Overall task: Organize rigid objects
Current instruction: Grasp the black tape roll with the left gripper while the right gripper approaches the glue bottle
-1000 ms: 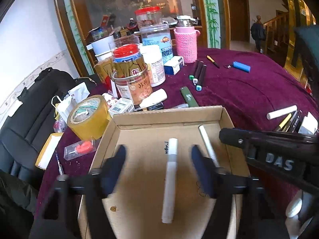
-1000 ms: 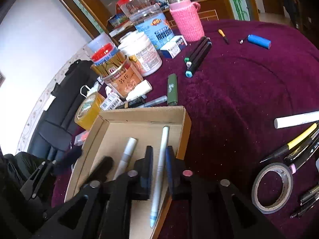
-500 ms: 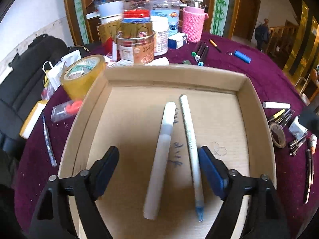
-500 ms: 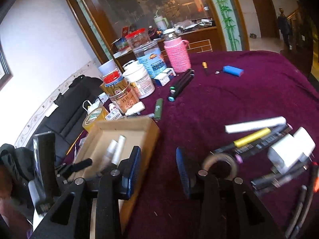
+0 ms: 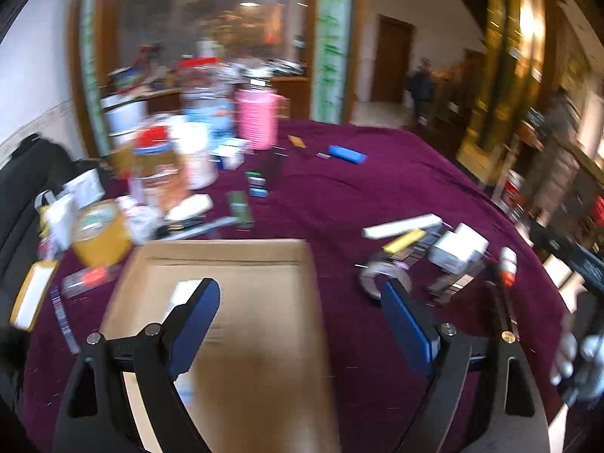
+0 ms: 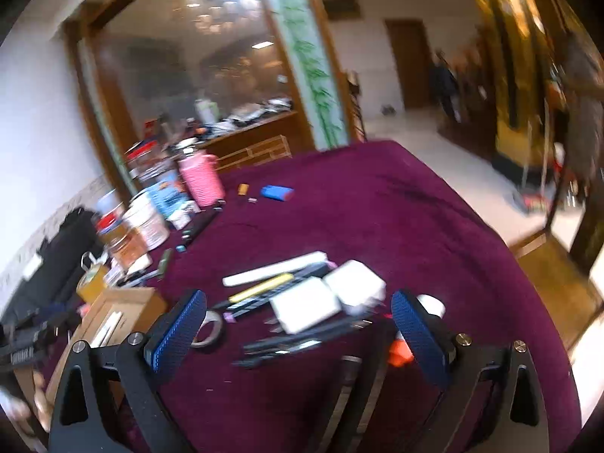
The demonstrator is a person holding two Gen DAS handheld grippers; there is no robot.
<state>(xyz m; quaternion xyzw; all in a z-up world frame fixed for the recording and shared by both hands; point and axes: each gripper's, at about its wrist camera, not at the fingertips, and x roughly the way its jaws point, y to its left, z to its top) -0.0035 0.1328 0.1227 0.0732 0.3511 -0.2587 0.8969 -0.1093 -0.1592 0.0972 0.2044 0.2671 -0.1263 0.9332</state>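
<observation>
The cardboard tray [image 5: 241, 264] lies low in the left wrist view with a white pen [image 5: 181, 290] in it, partly hidden behind a finger. My left gripper [image 5: 298, 294] hangs above the tray's right wall, jaws opening, nothing between them. In the right wrist view my right gripper [image 6: 298, 302] hovers over a pile on the purple cloth, jaws opening wide and empty. The pile holds a white marker [image 6: 271, 270], a yellow pen [image 6: 260, 288], two white boxes [image 6: 305, 307], black pens [image 6: 283, 343] and a tape ring [image 6: 207, 330]. The tray [image 6: 120, 302] sits left of it.
Jars, a pink knitted flask [image 5: 256, 120], a yellow tape roll [image 5: 100, 234] and small boxes crowd the table's far left. A blue lighter [image 5: 347, 154] and dark markers [image 5: 264, 173] lie mid-table. The round table's edge [image 6: 528, 283] drops off on the right. A black bag [image 5: 22, 188] sits beyond the left edge.
The right gripper let go of the pen in the tray, opened wide and swung right over the pen pile. The left gripper rose and turned right, so the tray slid left and low.
</observation>
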